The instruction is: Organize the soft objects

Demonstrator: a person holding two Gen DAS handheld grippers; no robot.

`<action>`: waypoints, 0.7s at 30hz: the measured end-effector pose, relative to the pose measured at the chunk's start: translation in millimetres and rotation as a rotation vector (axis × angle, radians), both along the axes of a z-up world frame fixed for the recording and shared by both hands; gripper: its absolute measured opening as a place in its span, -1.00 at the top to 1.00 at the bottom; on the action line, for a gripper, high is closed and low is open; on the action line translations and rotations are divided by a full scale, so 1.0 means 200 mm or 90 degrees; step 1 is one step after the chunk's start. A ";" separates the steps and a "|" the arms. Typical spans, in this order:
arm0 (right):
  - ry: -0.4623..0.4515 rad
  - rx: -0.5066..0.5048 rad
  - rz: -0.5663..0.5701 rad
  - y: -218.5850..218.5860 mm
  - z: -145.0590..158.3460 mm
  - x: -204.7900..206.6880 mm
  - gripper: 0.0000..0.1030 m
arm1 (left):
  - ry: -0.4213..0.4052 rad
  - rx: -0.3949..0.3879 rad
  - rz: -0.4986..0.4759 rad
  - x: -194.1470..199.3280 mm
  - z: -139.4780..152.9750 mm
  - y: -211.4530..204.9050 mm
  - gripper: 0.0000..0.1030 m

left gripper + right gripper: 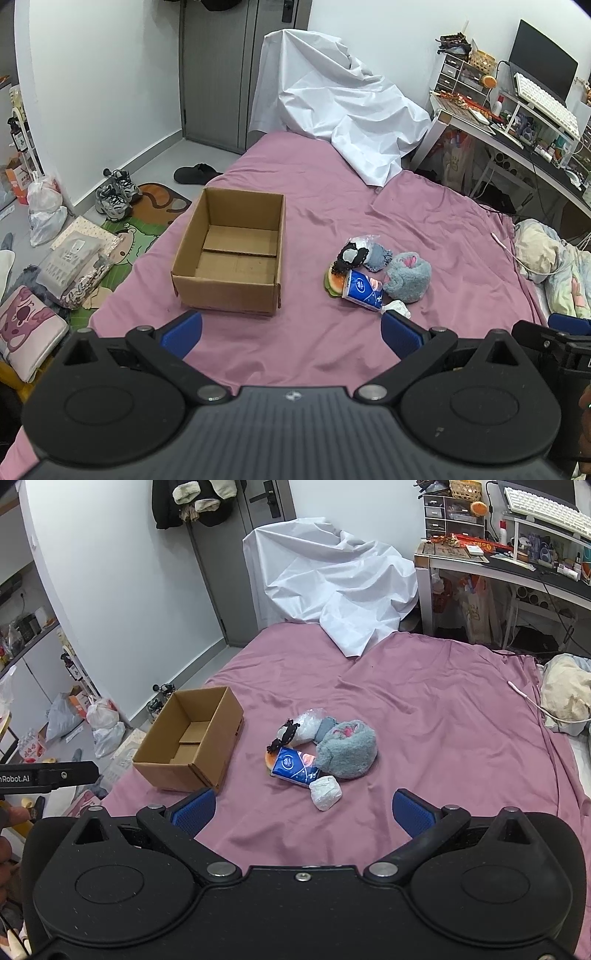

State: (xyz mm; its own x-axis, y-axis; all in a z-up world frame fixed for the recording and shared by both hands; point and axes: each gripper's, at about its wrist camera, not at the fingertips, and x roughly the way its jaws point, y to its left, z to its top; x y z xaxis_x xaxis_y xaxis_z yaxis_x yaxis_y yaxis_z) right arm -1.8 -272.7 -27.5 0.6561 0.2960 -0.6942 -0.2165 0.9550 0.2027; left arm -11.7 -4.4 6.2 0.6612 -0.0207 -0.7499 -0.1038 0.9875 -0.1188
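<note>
Both grippers, left (291, 334) and right (303, 812), hover wide apart and empty above the sheet (424, 709). Soft things are heaped right of the box (229, 258), tissues (295, 767) foremost, likely staged for boxing.

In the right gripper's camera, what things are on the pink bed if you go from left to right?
Cardboard box → blue tissue pack → fluffy grey plush → crumpled bedding at the far edge.
</note>
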 end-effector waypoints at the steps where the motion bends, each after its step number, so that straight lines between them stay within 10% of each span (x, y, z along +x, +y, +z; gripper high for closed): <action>1: 0.000 -0.002 0.000 0.00 0.00 0.00 -1.00 | 0.000 -0.002 0.001 0.00 0.00 0.00 -0.99; 21: 0.021 0.014 0.002 -0.02 -0.09 0.07 -1.00 | 0.006 -0.023 0.017 0.09 -0.09 -0.03 -0.99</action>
